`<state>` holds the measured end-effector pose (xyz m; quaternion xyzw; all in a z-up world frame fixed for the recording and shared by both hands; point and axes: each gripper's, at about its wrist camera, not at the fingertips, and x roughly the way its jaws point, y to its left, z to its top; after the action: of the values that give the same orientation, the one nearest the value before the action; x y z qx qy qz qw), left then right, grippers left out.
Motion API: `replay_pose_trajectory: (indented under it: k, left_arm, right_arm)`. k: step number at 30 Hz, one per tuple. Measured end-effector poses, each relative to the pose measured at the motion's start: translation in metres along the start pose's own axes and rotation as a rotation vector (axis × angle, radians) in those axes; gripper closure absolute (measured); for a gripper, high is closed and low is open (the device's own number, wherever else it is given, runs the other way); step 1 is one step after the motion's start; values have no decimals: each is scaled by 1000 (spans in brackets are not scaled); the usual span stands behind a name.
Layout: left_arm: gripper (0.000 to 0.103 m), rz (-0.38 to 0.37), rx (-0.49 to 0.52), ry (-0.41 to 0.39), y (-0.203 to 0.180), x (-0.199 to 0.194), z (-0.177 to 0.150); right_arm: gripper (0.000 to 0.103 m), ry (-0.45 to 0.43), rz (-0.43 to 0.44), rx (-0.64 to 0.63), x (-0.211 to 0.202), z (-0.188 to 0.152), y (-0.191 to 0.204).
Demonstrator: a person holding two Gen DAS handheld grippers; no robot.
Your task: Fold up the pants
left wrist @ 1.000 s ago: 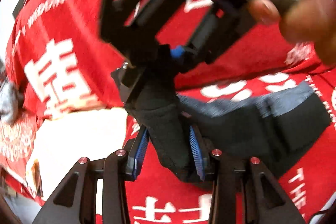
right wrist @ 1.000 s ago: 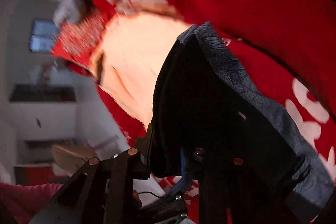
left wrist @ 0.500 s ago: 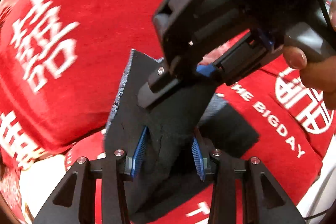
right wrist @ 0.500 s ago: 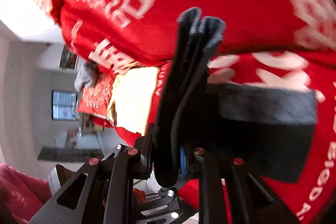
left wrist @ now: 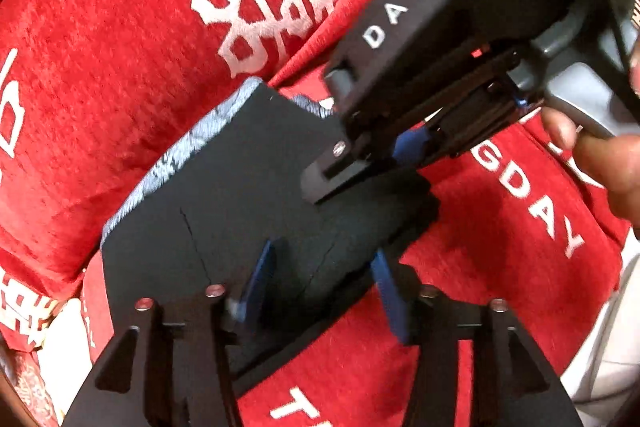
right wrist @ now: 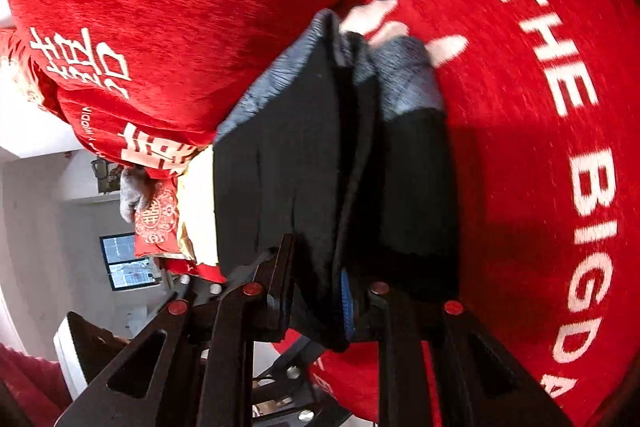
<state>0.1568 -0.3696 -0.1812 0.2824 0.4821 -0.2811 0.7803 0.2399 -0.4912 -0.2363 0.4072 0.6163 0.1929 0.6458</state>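
Observation:
The black pants (left wrist: pixel 240 195) with a blue-grey patterned waistband (left wrist: pixel 180 155) lie folded into a thick stack on the red cover. My left gripper (left wrist: pixel 324 279) has its blue pads spread, with the near edge of the pants between them. My right gripper (right wrist: pixel 316 291) is shut on the folded layers of the pants (right wrist: pixel 280 167). In the left wrist view the right gripper (left wrist: pixel 360 163) reaches in from the upper right and clamps the far side of the stack. A hand (left wrist: pixel 600 155) holds it.
A red cover (left wrist: pixel 120 47) with white characters and the words "THE BIG DAY" spreads under everything. A cream patch (right wrist: pixel 200 203) and a small red packet (right wrist: pixel 156 223) lie at the cover's edge. A room with a window (right wrist: pixel 124 263) shows beyond.
The pants came down from being held up and twisted to lying as a flat stack on the cover. Both grippers swung with them. The left pads now stand a little wider apart.

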Motion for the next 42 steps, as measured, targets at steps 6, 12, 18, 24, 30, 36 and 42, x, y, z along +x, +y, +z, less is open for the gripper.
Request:
replay_pose_trajectory:
  k: [6,12,18,24,30,36,42]
  left_arm:
    - [40,2,-61,10,39,-27,-23]
    - [40,34,-240,100,97,-37,-50]
    - [40,21,-381,157,128,-53,-79]
    - [40,-4,-501,170,149,-72,-108]
    - [40,-18,-597,186,172,-79,-131]
    - [20,16,-661,216,200,-85,-157]
    - [17,64,-713,242,221,-90,-178]
  right_arm:
    - [76,-18,-107,1,-3,-5,4]
    - [75,-10,-330,-57,4,-9,18]
    - [73,9,-554,-90,18,-18,46]
    - [73,-57,-712,-106,18,-19,87]
    - [71,-111,-831,-139,27,-14,120]
    - [70,-34,-850,-189,70,-12,134]
    - [65,16,-858,-175,95,-19,125]
